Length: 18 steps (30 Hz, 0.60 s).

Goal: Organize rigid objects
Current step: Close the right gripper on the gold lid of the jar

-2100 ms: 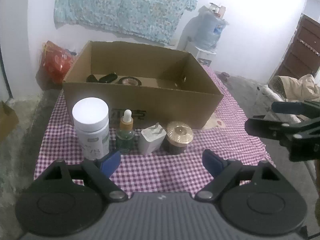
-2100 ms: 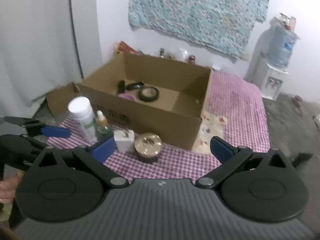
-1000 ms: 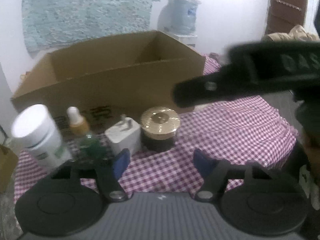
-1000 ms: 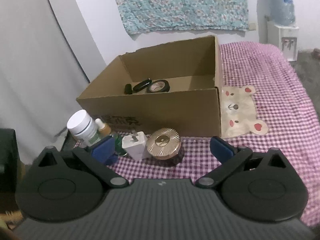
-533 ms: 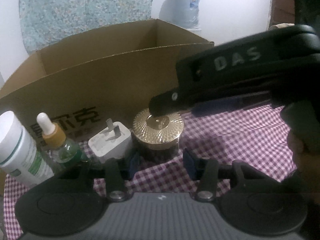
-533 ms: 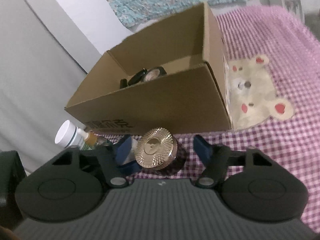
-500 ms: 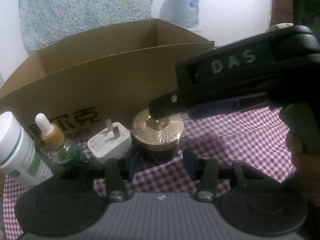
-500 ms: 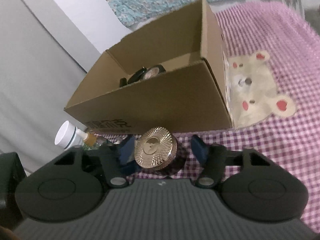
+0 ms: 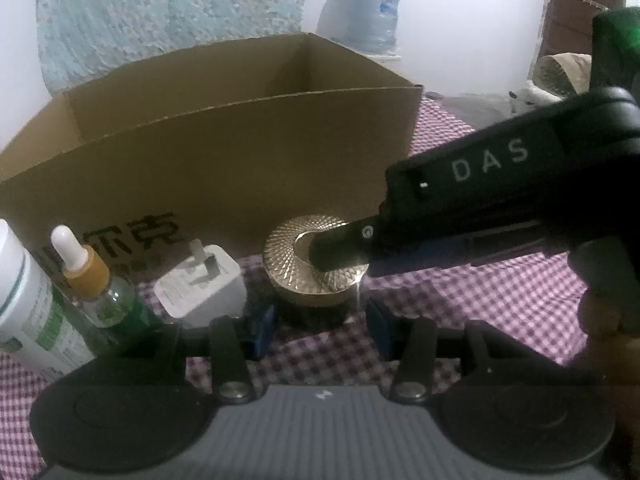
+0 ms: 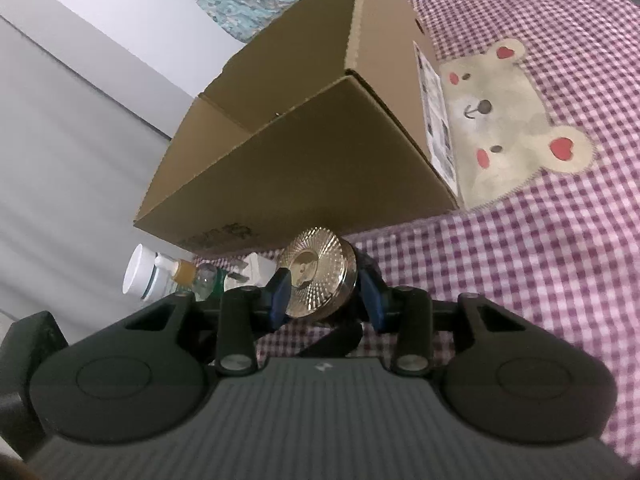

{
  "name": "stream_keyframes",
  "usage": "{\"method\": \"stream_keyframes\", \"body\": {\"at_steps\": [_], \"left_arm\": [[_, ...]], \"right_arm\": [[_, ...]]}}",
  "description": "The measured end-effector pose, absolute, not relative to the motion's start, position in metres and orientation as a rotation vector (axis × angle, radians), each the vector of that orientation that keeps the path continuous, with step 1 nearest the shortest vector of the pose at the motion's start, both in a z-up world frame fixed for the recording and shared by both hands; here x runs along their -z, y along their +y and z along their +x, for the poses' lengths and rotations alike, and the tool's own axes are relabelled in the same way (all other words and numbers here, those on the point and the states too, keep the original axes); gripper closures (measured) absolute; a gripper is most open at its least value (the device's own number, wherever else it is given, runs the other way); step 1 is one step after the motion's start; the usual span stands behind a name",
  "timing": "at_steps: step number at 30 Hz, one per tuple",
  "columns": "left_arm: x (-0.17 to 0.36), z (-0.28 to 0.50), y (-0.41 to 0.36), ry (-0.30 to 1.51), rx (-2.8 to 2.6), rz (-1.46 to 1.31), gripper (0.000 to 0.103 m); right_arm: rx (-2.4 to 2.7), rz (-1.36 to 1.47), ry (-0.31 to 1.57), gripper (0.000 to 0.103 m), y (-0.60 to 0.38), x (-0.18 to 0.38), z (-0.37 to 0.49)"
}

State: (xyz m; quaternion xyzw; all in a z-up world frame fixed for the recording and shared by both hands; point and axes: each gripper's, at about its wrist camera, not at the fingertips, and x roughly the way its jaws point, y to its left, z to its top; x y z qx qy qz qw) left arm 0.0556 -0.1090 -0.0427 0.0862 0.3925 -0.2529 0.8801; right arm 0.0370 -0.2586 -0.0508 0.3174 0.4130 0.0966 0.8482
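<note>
**Black tongs with blue pads**

The left tongs (image 9: 320, 330) have a ribbed grey housing, 2 round black discs, 2 silver screws and blue pads (image 9: 264, 330). The right tongs (image 10: 326, 294) match, with blue pads (image 10: 280, 292); their black side, seen from the left wrist, bears white "DAS" lettering. Bare skin (image 9: 604, 312) shows at the grip.

Between the jaws of the right gripper (image 10: 326, 294) sits the jar (image 10: 318, 276), a pad touching each side. The left gripper (image 9: 320, 330) has the same jar just ahead of its jaws, one pad at either side near its base. Left of the jaws runs a row: charger plug (image 9: 202, 286), dropper bottle (image 9: 100, 292), then pill bottle (image 9: 24, 312). Behind them all stands the cardboard box (image 9: 224, 160), on the checked cloth (image 10: 520, 240).
</note>
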Motion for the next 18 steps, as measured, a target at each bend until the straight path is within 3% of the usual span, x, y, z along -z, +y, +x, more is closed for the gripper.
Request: {"method": "stream_keyframes", "body": {"at_steps": [9,13,18], "left_arm": [[0.036,0.027,-0.112,0.795,0.597,0.199,0.054],[0.039,0.025,-0.111,0.774,0.542,0.228,0.043],[0.043,0.038,-0.113,0.773,0.51,0.222,0.042]], "right_arm": [[-0.197,0.683,0.863,0.065,-0.263,0.047,0.014],[-0.156,0.648,0.818,0.064,-0.271,0.037,0.017],[-0.148,0.653,0.804,0.061,-0.277,0.041,0.03]]}}
